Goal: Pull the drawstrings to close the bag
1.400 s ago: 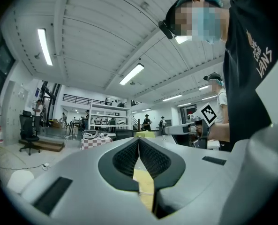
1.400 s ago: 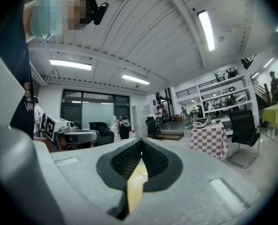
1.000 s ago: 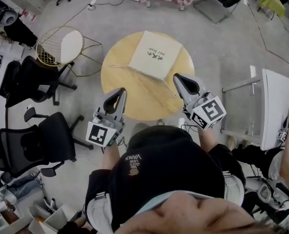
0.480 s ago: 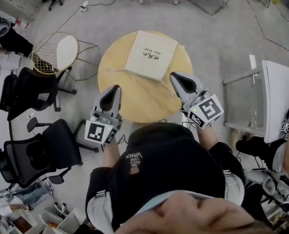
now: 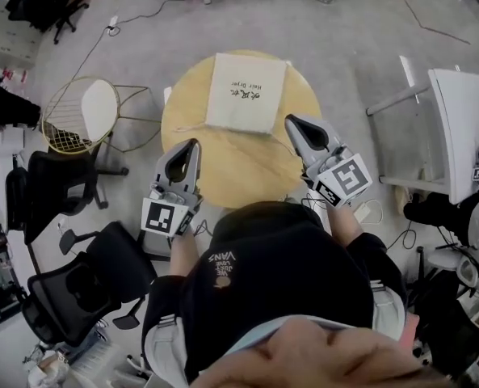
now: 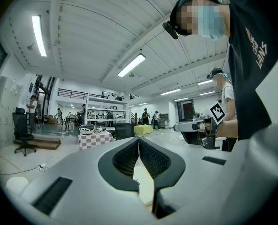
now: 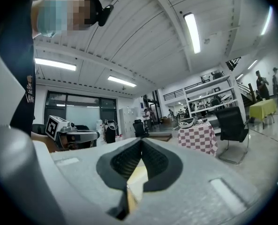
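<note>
Bag (image 5: 245,93) untouched, left tool (image 5: 194,142) closed, right tool (image 5: 288,120) closed

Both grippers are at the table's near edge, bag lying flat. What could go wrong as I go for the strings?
The left gripper and right gripper are both shut; unless opened first, they may push the thin drawstring aside rather than catch it.
The bag lies loose and flat on the table; an uneven pull could drag it toward the edge instead of cinching it.
</note>
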Available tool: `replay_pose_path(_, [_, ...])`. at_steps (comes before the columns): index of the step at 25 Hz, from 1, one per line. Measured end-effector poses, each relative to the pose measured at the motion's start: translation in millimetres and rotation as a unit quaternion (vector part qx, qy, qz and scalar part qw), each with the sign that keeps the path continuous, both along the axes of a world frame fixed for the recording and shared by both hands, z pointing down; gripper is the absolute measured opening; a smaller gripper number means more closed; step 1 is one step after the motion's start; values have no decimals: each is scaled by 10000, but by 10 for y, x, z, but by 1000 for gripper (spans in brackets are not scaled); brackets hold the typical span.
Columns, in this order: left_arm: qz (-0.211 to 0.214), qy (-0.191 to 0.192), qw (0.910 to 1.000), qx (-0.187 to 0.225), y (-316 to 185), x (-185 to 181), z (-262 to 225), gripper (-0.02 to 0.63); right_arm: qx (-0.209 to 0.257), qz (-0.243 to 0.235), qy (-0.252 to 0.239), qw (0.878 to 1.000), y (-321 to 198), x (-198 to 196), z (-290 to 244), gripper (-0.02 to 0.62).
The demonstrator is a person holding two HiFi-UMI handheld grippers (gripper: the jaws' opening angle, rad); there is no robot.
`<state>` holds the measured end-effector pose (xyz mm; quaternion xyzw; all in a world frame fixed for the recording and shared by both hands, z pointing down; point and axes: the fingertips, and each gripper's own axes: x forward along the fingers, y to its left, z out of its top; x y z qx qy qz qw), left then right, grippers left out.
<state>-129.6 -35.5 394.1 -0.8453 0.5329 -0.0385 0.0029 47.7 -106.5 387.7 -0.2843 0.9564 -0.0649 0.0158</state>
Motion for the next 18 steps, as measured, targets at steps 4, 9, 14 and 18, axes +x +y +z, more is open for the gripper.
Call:
replay_pose_path(4, [248, -58, 9995, -180, -137, -44, 27, 0, -29, 297, 9, 9996, -42, -68, 68, -2])
replay_pose_path(9, [726, -172, 9971, -131, -245, -139, 91, 0, -45, 767, 175, 9969, -96, -119, 203, -2])
replay_pose_path(14, [1278, -307, 9909, -290, -347, -156, 228, 0, -5, 1161, 451, 9922, -123, -144, 342, -2])
replay_pose_path(18, [1579, -336, 9860, -406, -408, -175, 344, 0, -88, 1378, 673, 9881, -119, -166, 470, -2])
